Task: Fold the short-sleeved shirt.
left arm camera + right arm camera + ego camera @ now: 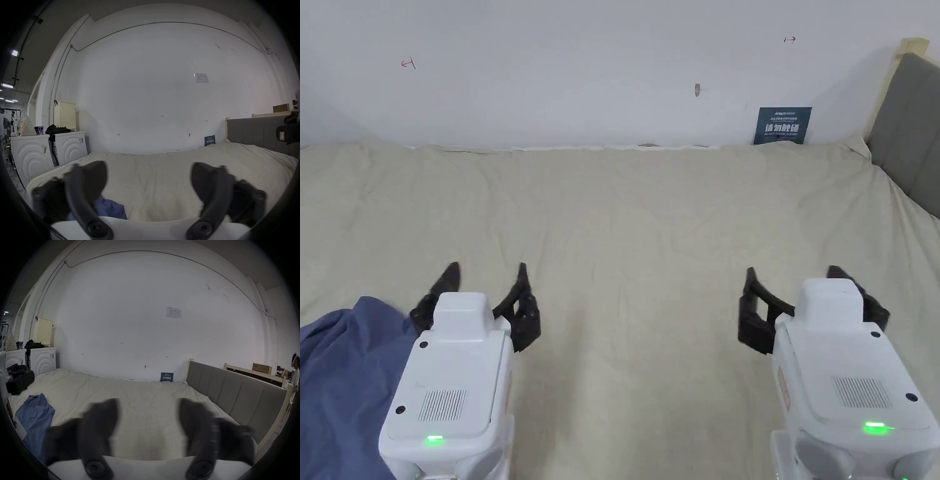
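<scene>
Blue crumpled short-sleeved cotton shirt (337, 381) lies bunched on the beige bed sheet (637, 219), at about eight o'clock in the head view, just left of the left white-bodied gripper with black jaws (486, 278). That gripper hangs above the sheet with its jaws spread wide and nothing between them. The right white-bodied gripper with black jaws (794, 275), at four o'clock and well apart from the shirt, is likewise spread wide and holds nothing.

The left gripper view adds two white washing machines (48, 149) at nine o'clock beside the bed, dark clothes heaped on top of them, and a cream perforated laundry basket (65, 116) standing there; whether anything lies inside it cannot be told. The right gripper view shows the shirt at eight o'clock, the grey padded headboard (235, 392) running off toward three o'clock, a brown cardboard box (261, 368) behind it, and a person (296, 378) at the far right edge.
</scene>
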`<control>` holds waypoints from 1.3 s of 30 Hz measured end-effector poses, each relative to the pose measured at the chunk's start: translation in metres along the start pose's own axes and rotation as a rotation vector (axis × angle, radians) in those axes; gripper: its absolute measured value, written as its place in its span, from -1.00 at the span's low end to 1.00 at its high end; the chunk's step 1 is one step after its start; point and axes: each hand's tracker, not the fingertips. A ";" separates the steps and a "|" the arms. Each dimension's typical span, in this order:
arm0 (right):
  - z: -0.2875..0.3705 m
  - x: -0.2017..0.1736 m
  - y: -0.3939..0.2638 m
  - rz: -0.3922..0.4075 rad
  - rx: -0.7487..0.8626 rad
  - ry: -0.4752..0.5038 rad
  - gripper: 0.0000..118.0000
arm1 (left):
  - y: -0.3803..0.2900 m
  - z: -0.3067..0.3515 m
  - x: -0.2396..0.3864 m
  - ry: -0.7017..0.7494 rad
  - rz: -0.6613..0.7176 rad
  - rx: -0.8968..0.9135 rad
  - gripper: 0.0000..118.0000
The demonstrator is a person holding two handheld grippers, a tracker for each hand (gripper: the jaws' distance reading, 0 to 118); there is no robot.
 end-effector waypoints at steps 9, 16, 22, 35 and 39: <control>-0.010 -0.008 -0.001 0.030 -0.003 0.009 -0.97 | -0.001 0.001 0.004 -0.007 -0.038 -0.005 -1.00; -0.024 -0.055 0.008 0.021 0.014 0.159 -0.97 | -0.002 0.014 -0.053 0.128 -0.031 -0.025 -1.00; -0.027 -0.131 0.017 0.031 0.040 0.371 -0.97 | -0.006 0.044 -0.133 0.340 -0.046 -0.058 -1.00; -0.005 -0.233 0.019 0.034 0.029 0.630 -0.97 | -0.018 0.116 -0.245 0.587 -0.037 -0.160 -1.00; -0.005 -0.234 0.019 0.040 0.027 0.638 -0.97 | -0.023 0.110 -0.254 0.572 0.042 -0.217 -1.00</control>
